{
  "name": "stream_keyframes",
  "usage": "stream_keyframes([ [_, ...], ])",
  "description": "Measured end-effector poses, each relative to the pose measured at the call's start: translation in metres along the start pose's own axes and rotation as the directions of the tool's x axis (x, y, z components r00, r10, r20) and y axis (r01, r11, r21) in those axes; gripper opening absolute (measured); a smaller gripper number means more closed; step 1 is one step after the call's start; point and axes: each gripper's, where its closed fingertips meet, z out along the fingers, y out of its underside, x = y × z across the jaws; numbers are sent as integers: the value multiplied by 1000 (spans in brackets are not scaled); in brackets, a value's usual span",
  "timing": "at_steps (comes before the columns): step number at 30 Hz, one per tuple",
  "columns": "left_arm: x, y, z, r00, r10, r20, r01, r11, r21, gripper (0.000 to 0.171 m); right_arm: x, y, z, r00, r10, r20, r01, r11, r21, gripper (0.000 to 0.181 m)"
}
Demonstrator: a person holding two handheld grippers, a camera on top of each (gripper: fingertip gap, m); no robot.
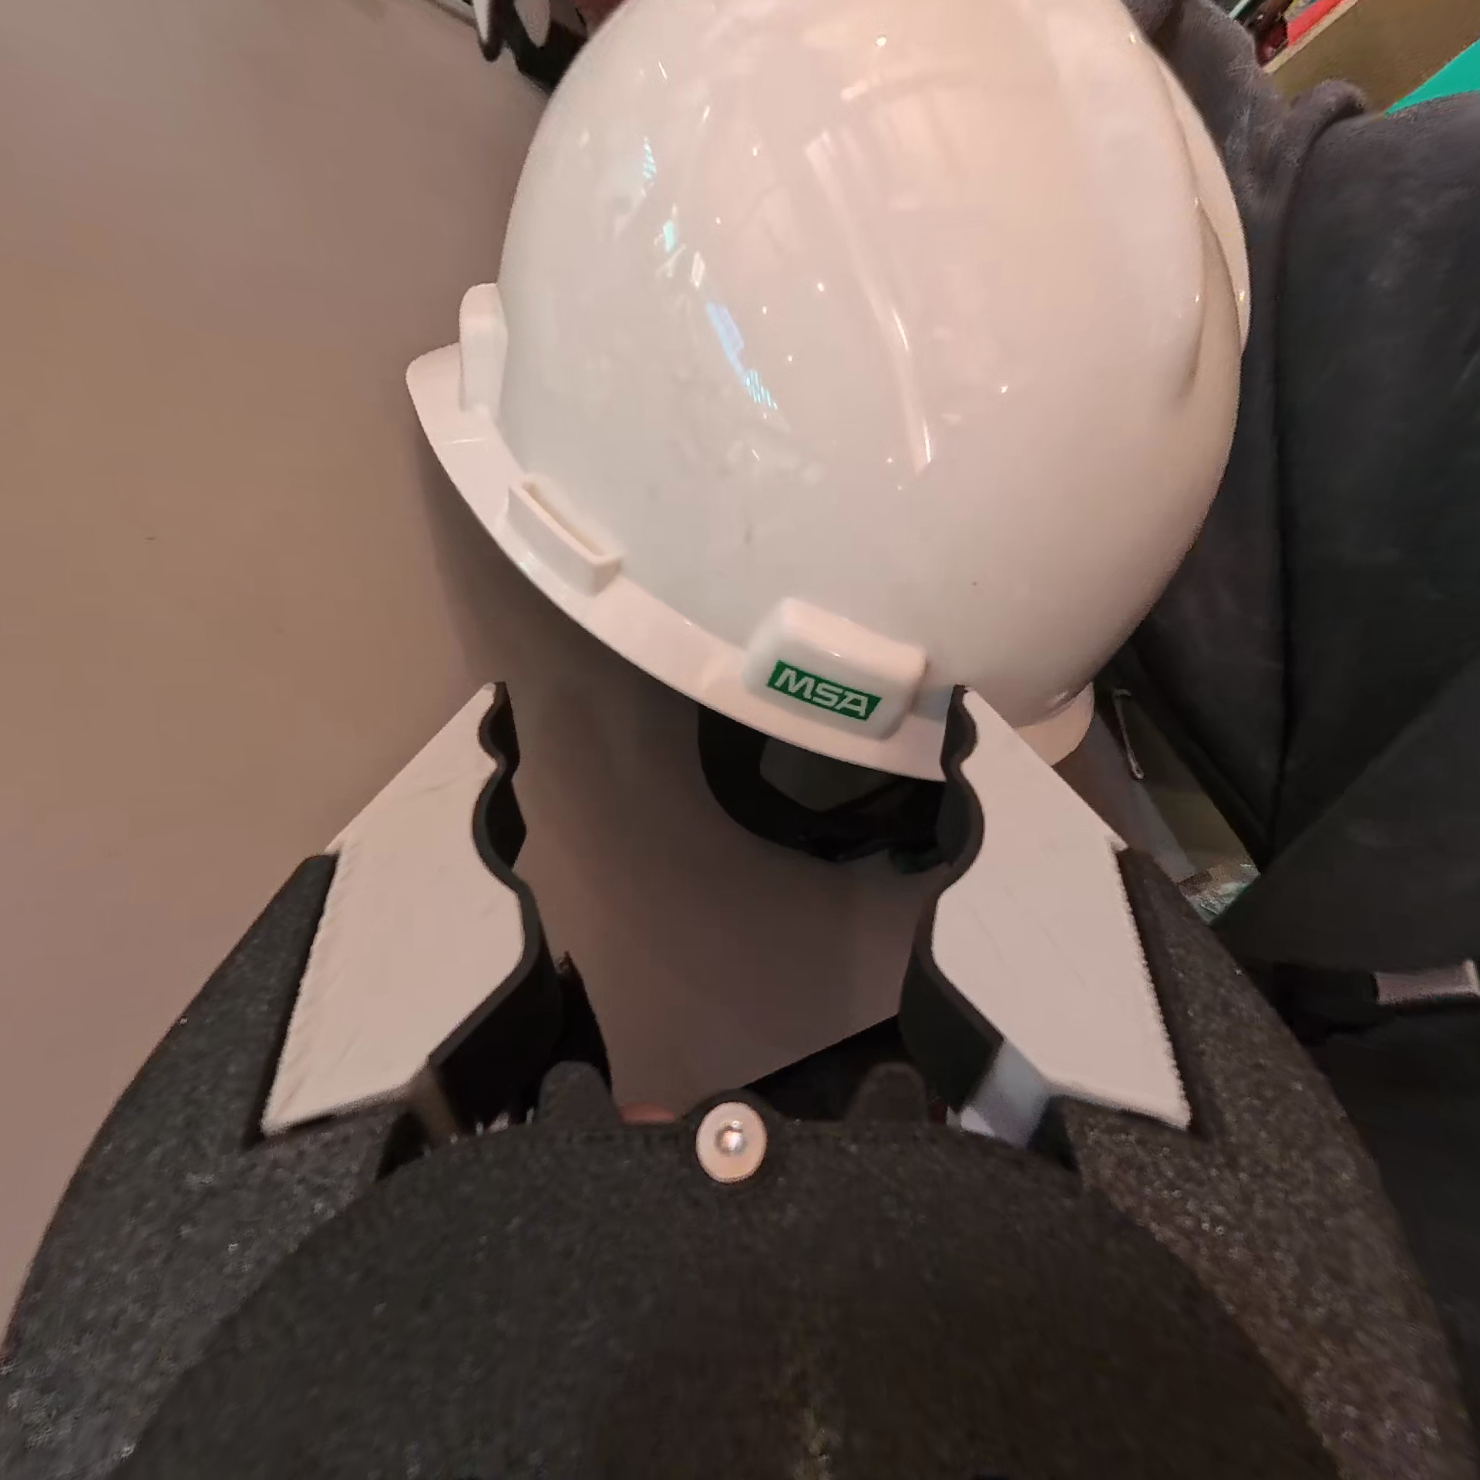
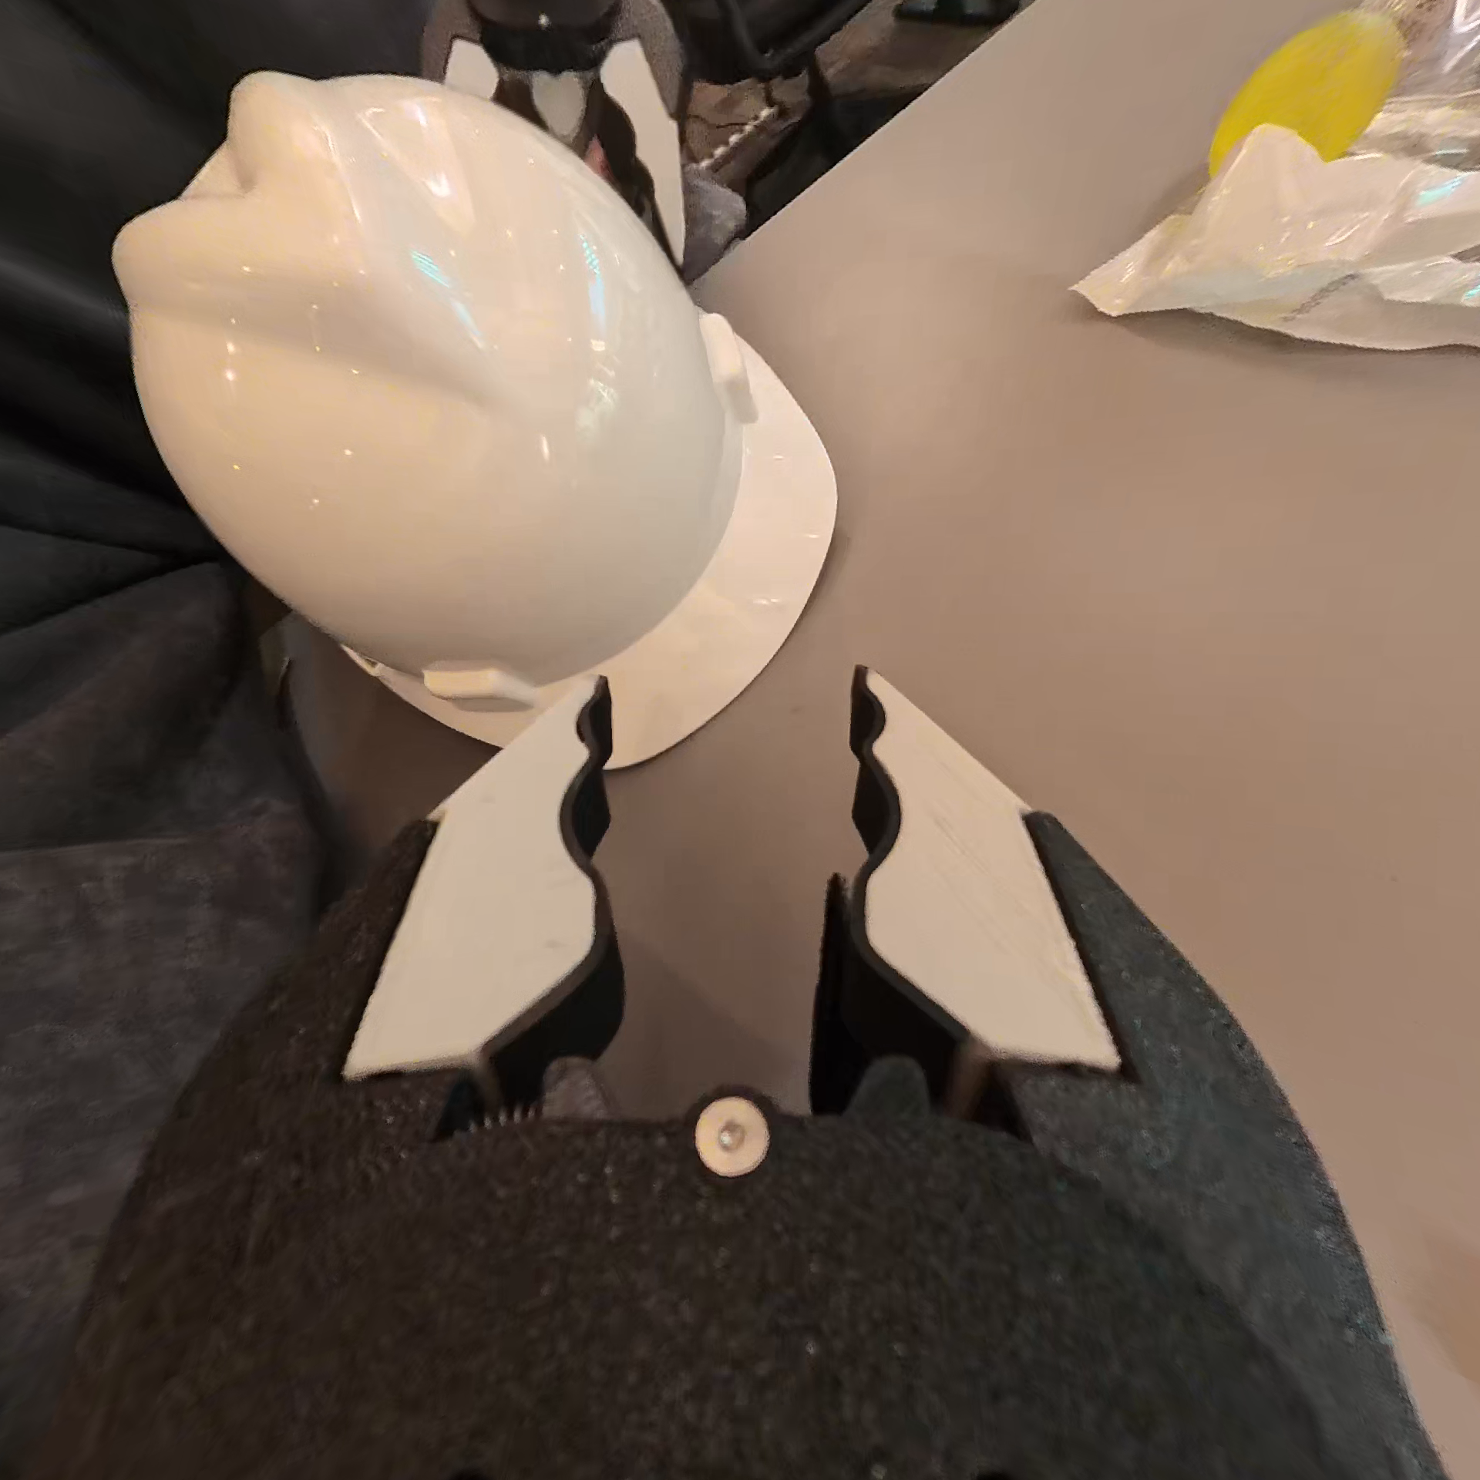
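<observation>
A white hard hat (image 1: 841, 360) lies dome up at the edge of a grey-brown table (image 1: 200, 480), against a person's dark clothing. My left gripper (image 1: 733, 693) is open, with the hat's rim just ahead of the gap between its fingers. Its right fingertip (image 1: 973, 737) is at the rim beside a small green label; I cannot tell whether they touch. Black inner straps (image 1: 801, 789) show under the rim. In the right wrist view the hat (image 2: 416, 416) is at the upper left. My right gripper (image 2: 730, 679) is open and empty over the table, its left fingertip (image 2: 577, 721) beside the brim (image 2: 769, 561).
A crumpled clear plastic bag (image 2: 1321, 240) with a yellow round thing (image 2: 1313, 96) in it lies on the table (image 2: 1121, 641) at the far right. A person's dark grey clothing (image 2: 120, 801) fills the left side. The left gripper (image 2: 561, 88) shows beyond the hat.
</observation>
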Motion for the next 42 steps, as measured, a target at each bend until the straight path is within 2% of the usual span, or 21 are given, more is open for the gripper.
stream_keyframes([
  [1,0,0,-1,1000,4,2,-4,1000,1,105,2,0,1,1000,3,17,-3,1000,-11,58],
  [7,2,0,-4,999,11,-37,-12,1000,-9,105,9,-6,1,999,-21,31,21,1000,-5,57],
  [10,8,3,-5,990,2,-138,-8,999,-45,105,2,-9,3,1000,-29,4,29,999,21,59],
  [12,10,3,-11,972,44,-233,-63,995,-73,102,-6,-11,4,999,-23,-31,24,999,41,60],
  [16,-3,-5,-32,874,210,-439,-285,952,-112,95,-24,-6,6,988,0,-157,11,998,68,63],
  [21,-54,-31,-24,735,408,-542,-519,852,-64,100,-48,10,-1,927,67,-369,-14,990,144,65],
  [25,-84,-38,-7,608,420,-674,-658,742,-131,101,-71,27,-4,834,186,-520,-64,968,244,73],
  [27,-97,-46,11,581,440,-685,-703,696,-148,98,-85,34,0,780,231,-581,-79,958,274,76],
  [30,-109,-61,39,487,508,-711,-782,616,-96,96,-105,30,4,710,278,-648,-51,937,347,79],
  [32,-110,-73,53,424,519,-742,-809,586,-53,98,-120,29,9,662,328,-674,-57,919,391,83],
  [36,-109,-92,71,300,489,-819,-849,529,5,105,-145,25,22,547,400,-735,-52,893,448,87],
  [39,-115,-101,91,220,450,-865,-889,457,11,102,-157,27,28,418,418,-806,-36,895,445,87],
  [42,-112,-108,112,110,407,-907,-918,390,64,104,-171,29,43,325,490,-809,-94,868,488,90],
])
